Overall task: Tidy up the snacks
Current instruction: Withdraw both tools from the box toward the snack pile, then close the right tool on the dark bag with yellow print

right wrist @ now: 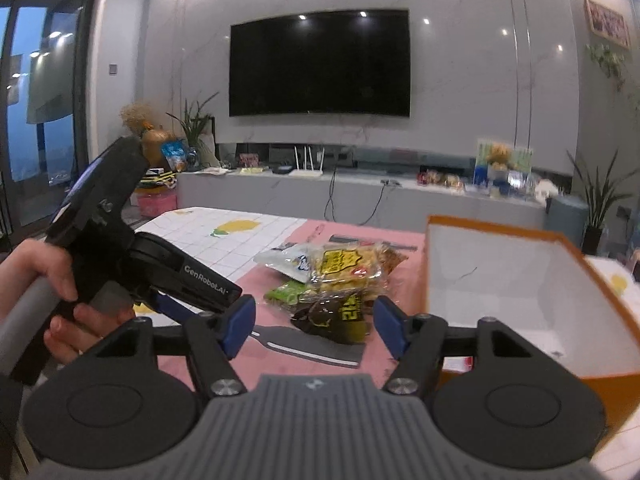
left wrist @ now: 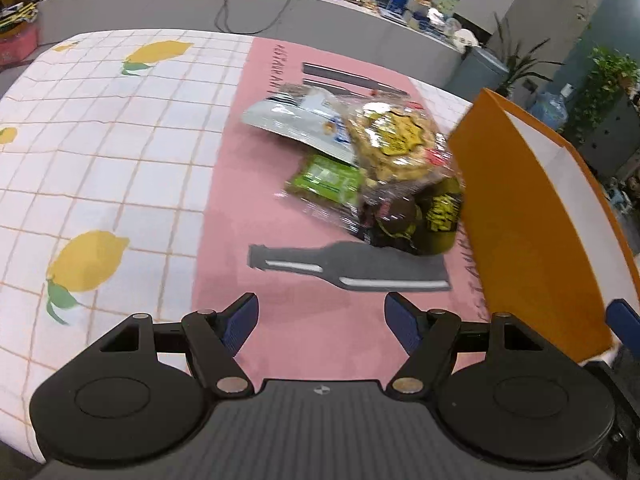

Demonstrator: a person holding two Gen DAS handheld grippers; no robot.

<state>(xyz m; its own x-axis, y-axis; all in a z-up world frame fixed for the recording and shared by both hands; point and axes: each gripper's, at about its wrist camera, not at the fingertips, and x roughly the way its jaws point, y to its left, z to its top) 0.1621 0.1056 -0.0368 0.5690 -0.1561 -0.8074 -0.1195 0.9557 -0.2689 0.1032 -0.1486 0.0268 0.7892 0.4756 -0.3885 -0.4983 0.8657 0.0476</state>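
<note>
A pile of snack packets lies on the pink placemat [left wrist: 280, 208]: a clear bag of yellow crackers [left wrist: 396, 144] on top, a white-blue packet [left wrist: 296, 120] behind it, a green packet [left wrist: 324, 180] and a dark brown-yellow packet [left wrist: 424, 220] in front. The pile also shows in the right wrist view [right wrist: 340, 272]. An orange box [right wrist: 520, 292] with a white inside stands open, right of the pile; its orange wall [left wrist: 520, 232] shows in the left wrist view. My left gripper [left wrist: 320, 324] is open and empty, short of the pile. My right gripper [right wrist: 314, 326] is open and empty, just before the dark packet.
The table has a white checked lemon-print cloth [left wrist: 100, 152]. The left gripper's body and the hand holding it [right wrist: 132, 264] sit left in the right wrist view. A grey counter [right wrist: 360, 196] with clutter, a TV [right wrist: 320, 64] and plants stand behind.
</note>
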